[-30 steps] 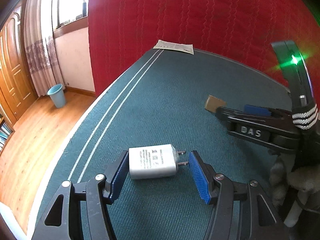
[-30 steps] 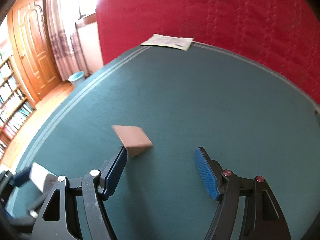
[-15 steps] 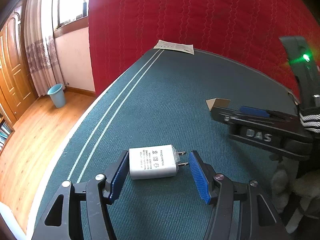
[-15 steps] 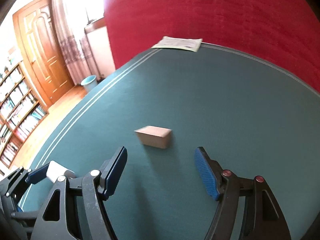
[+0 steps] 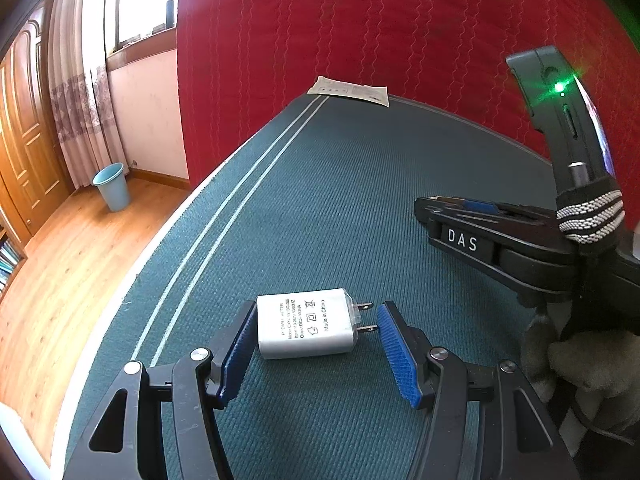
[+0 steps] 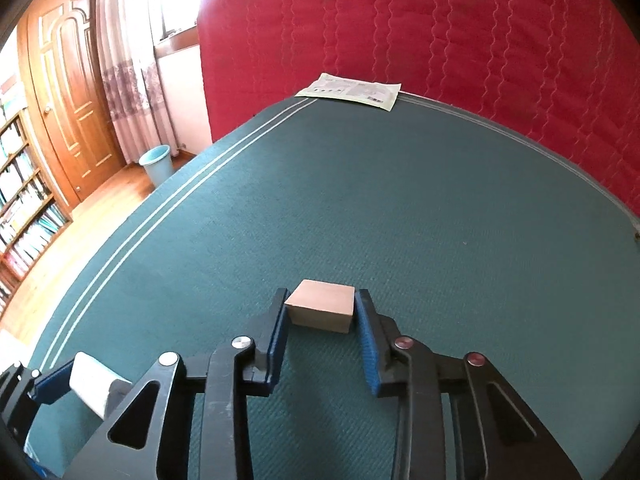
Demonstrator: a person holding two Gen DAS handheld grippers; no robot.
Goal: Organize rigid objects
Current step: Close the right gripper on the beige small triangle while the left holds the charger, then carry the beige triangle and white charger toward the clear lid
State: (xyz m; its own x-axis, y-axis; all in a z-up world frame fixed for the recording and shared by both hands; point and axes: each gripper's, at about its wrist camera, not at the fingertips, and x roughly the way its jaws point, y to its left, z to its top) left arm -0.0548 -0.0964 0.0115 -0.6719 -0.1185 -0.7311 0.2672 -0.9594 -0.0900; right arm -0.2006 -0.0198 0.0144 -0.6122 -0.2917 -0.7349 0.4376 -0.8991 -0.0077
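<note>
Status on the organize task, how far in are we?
Early. Nothing looks sorted yet: no objects grouped on the green table. In hand: the right gripper is closing on the wooden block, pads at both its sides. The left gripper brackets the white charger, left pad on its end, right pad at the prong tips; it lies on the cloth. Left: lift and place both.
</note>
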